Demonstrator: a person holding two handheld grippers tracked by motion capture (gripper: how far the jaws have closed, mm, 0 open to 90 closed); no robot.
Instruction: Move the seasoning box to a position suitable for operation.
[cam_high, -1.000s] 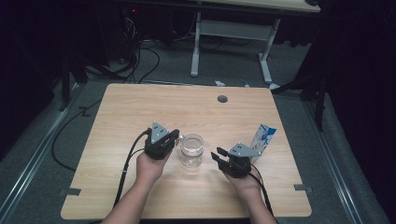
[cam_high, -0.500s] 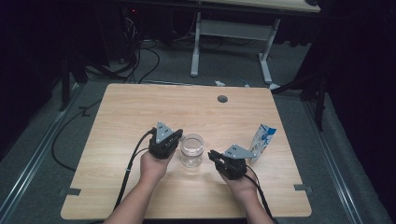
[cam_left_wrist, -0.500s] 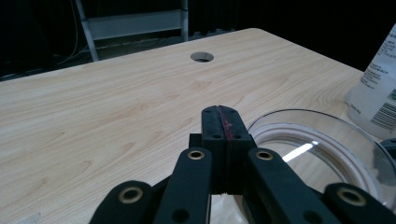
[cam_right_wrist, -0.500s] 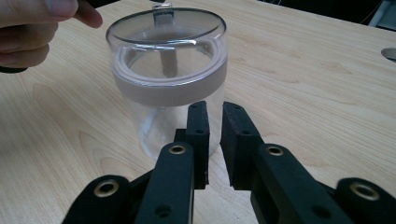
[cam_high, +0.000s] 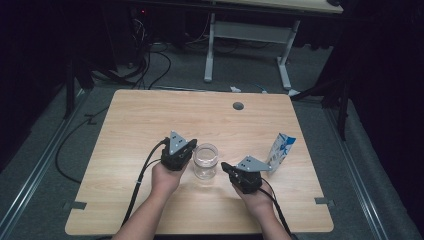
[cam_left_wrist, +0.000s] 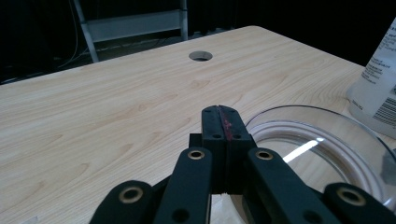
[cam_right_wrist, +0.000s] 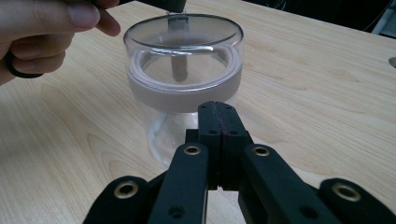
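Clear jar (cam_high: 206, 161) stood upright near the tabletop (cam_high: 150, 115) centre, toward the person's side, between both grippers. Blue-white carton (cam_high: 280, 151) stood just right of the right gripper (cam_high: 226, 167), near the tabletop's right edge. Cable hole (cam_high: 238, 106) sat well behind the jar. Left gripper (cam_high: 189, 150) was right beside the jar's left rim, fingers (cam_left_wrist: 219, 122) pressed fully together, holding nothing. Right gripper's fingers (cam_right_wrist: 217, 122) had just been closing and were fully together too, nothing between them, tips just short of the jar's wall. In the left gripper view the jar and carton were cut off at the frame edge. Whether the left tip touched the rim was unclear. Far and left tabletop areas were open; dark floor all round.
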